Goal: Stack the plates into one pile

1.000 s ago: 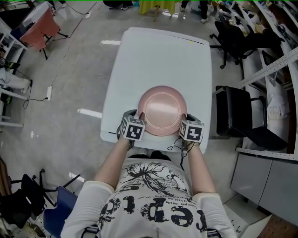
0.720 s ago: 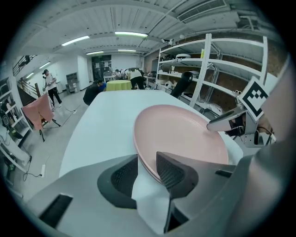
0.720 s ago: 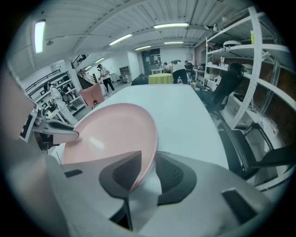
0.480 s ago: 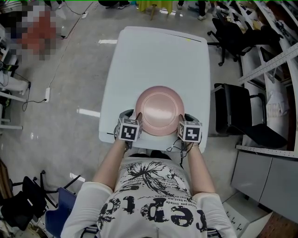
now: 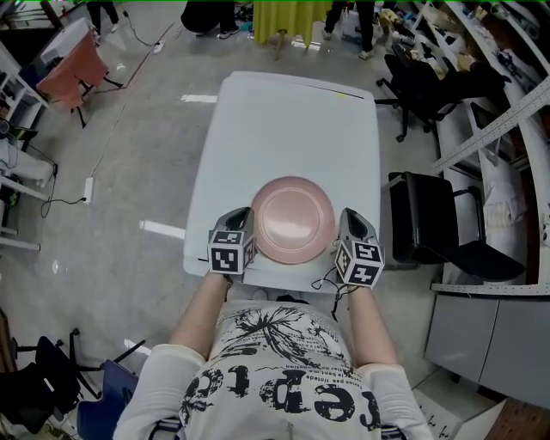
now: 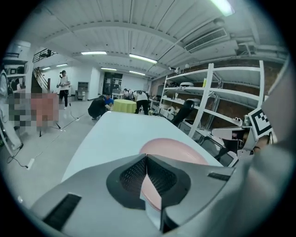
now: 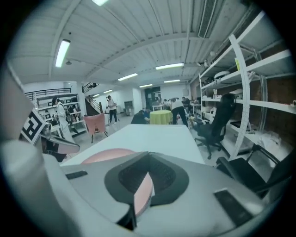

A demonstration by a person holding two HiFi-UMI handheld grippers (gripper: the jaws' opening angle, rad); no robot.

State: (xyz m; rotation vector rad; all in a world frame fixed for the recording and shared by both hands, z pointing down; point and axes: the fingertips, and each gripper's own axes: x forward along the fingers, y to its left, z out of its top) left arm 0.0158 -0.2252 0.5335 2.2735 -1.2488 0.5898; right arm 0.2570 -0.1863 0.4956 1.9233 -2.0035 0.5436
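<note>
A round pink plate (image 5: 292,219) lies on the white table (image 5: 284,120) close to its near edge; whether more plates lie under it I cannot tell. My left gripper (image 5: 244,218) hangs just off the plate's left rim and my right gripper (image 5: 348,218) just off its right rim, both raised above the tabletop. Both sets of jaws have just been closing and now meet at the tips with nothing between them. The left gripper view has the plate (image 6: 173,148) beyond the left gripper (image 6: 146,156). In the right gripper view the plate (image 7: 104,155) lies left of the right gripper (image 7: 149,153).
A black office chair (image 5: 430,223) stands right of the table. Shelving (image 7: 249,102) runs along the right side. A red chair (image 5: 73,64) stands at the far left, and people gather by a yellow-covered table (image 5: 288,13) beyond the far end.
Both grippers have come up from the plate's rim and their jaws have shut empty. The plate stays on the table.
</note>
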